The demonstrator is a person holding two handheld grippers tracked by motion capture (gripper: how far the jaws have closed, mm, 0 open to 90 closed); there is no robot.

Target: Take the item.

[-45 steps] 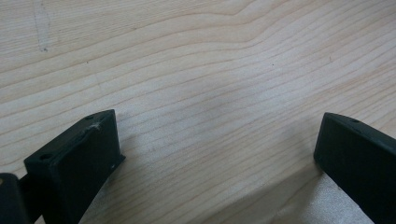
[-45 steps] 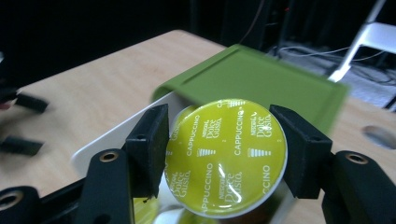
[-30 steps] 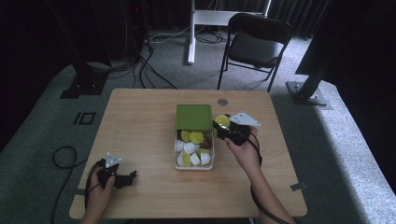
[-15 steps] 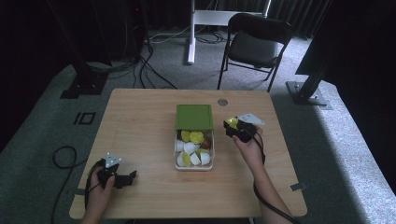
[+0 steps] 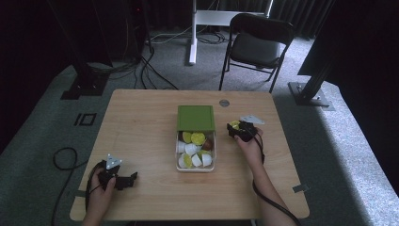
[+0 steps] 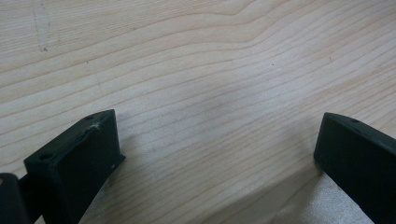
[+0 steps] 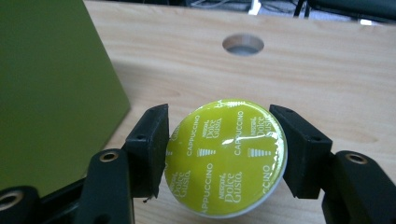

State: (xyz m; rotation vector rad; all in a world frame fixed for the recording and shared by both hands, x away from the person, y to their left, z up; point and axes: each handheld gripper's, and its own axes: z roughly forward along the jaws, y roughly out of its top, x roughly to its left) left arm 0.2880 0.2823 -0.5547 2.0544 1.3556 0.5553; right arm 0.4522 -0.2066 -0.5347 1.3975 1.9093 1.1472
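Capsule [image 7: 226, 158], a lime Dolce Gusto cappuccino, is sitting clamped in the right hand-held gripper [image 7: 224, 156] beside the green lid [image 5: 195, 117]; the left hand-held gripper [image 6: 215, 154] is gaping wide near the desk's [image 5: 141, 122] front-left corner

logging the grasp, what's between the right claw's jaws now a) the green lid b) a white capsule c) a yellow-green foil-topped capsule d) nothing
c: in the right gripper view the right claw is clamped from both sides on a yellow-green foil-topped coffee capsule printed "cappuccino", above the light wooden table.
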